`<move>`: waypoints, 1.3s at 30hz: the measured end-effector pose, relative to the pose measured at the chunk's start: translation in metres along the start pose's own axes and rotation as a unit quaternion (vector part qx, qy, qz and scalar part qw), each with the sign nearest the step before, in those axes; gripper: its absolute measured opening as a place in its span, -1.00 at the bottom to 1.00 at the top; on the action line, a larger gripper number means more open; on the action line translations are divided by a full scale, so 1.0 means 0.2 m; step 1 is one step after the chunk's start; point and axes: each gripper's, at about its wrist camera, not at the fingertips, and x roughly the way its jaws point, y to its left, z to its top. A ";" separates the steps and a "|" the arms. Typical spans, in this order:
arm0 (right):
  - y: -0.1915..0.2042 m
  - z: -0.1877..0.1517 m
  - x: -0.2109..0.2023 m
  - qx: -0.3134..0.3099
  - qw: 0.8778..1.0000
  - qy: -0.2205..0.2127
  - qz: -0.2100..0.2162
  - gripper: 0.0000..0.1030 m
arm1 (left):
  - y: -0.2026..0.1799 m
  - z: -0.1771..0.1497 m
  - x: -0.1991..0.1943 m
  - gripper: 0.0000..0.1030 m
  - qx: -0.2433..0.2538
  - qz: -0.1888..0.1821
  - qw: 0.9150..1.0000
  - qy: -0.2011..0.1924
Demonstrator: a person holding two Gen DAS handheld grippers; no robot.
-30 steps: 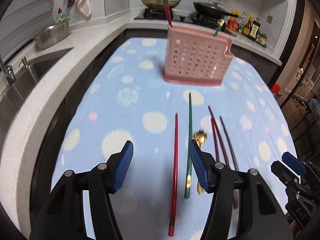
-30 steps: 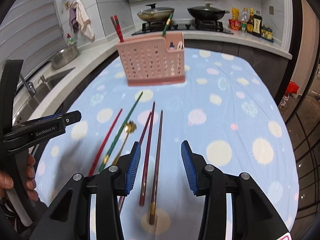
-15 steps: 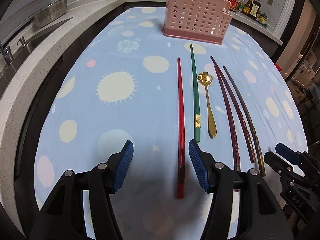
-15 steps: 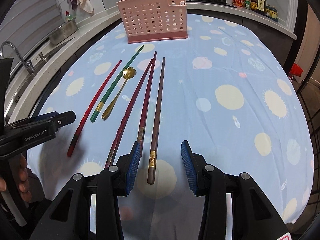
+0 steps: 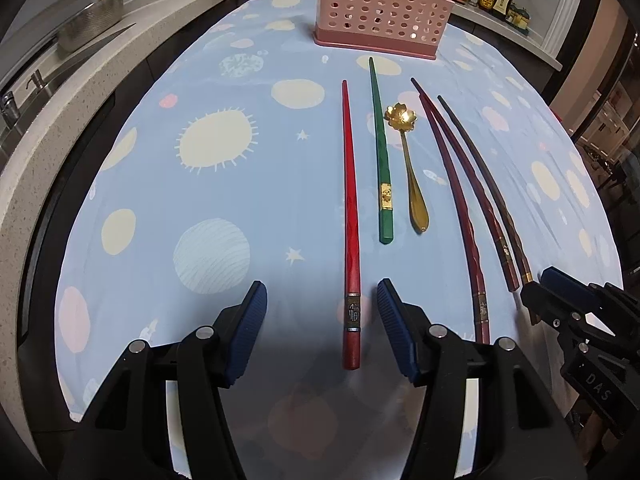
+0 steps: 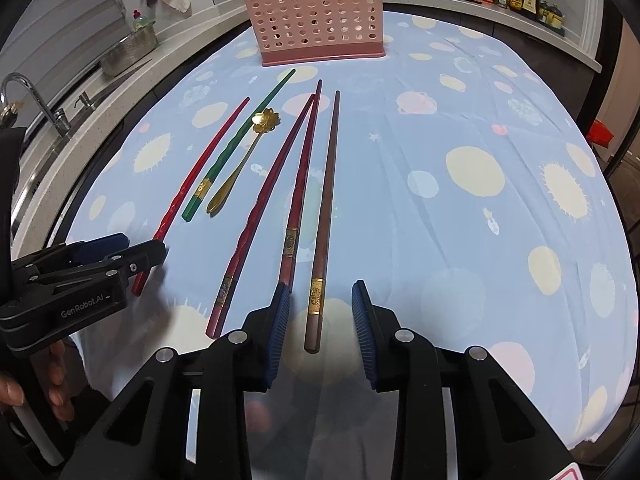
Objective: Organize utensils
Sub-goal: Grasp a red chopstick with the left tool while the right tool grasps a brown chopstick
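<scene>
Black left tool (image 5: 320, 300), ribbed blue pads (image 5: 248, 332), silver screws.

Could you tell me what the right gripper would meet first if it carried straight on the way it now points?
Most likely the brown chopstick: its near end lies between the open right gripper fingers, though height above it is unclear.

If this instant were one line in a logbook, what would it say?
left tool: open, straddling red chopstick | right tool: open, straddling brown chopstick | nothing gripped | pink holder: far end of cloth
</scene>
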 end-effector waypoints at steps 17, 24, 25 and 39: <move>-0.01 0.00 0.03 0.003 1.000 0.004 -0.005 -0.58 | -0.01 -0.01 0.00 0.01 0.005 0.005 1.000 -0.004; -0.01 0.00 0.03 0.005 1.000 0.004 -0.006 -0.77 | -0.01 -0.02 0.00 -0.26 0.009 0.000 1.000 -0.008; -0.01 -0.01 0.03 0.005 1.000 0.004 -0.006 -0.80 | -0.01 -0.02 0.00 -0.36 0.010 -0.003 1.000 -0.008; -0.02 -0.01 0.01 0.008 1.000 0.000 -0.002 -0.86 | -0.03 -0.04 -0.02 -0.86 0.013 -0.031 0.999 -0.003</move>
